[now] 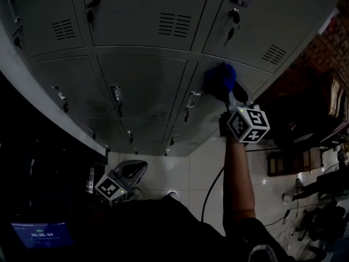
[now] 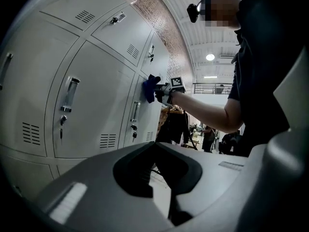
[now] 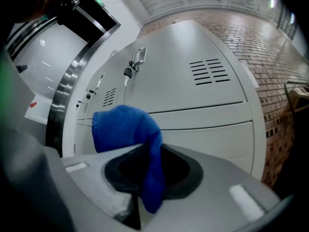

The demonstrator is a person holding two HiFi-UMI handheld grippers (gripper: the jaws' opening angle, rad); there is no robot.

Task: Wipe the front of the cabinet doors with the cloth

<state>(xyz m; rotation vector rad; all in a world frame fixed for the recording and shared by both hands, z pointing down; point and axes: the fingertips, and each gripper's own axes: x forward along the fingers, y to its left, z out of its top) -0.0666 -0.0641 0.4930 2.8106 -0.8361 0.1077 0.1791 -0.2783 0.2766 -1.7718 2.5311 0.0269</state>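
A: Where is the cloth (image 1: 221, 76)?

B: Clamped in the right tongs (image 1: 224, 90). It is a blue bunch sticking out past the tips, held up at the doors (image 1: 147, 86), in the right-hand column just under the seam below the upper row.

A: Touching the door?

B: From the left gripper view the cloth (image 2: 150, 88) looks to lie against the door front (the contact patch itself sits behind the bunch). The right gripper view cannot settle it: the cloth (image 3: 126, 128) blocks the metal right ahead.

A: Can you see the tips close?

B: Not quite. A fold hangs down between the right tongs (image 3: 145, 187) and covers where they meet.

A: And the left tongs (image 2: 166, 187)?

B: Together, with nothing between them. They are held low, well apart from the cloth.

A: What does the head view add?

B: Little. It is dim, and the left tongs (image 1: 130, 172) are half lost in shadow. The lower left is nearly black except for a small screen (image 1: 34, 234), with digits too blurred to read. The top row of doors is cut off by the frame.
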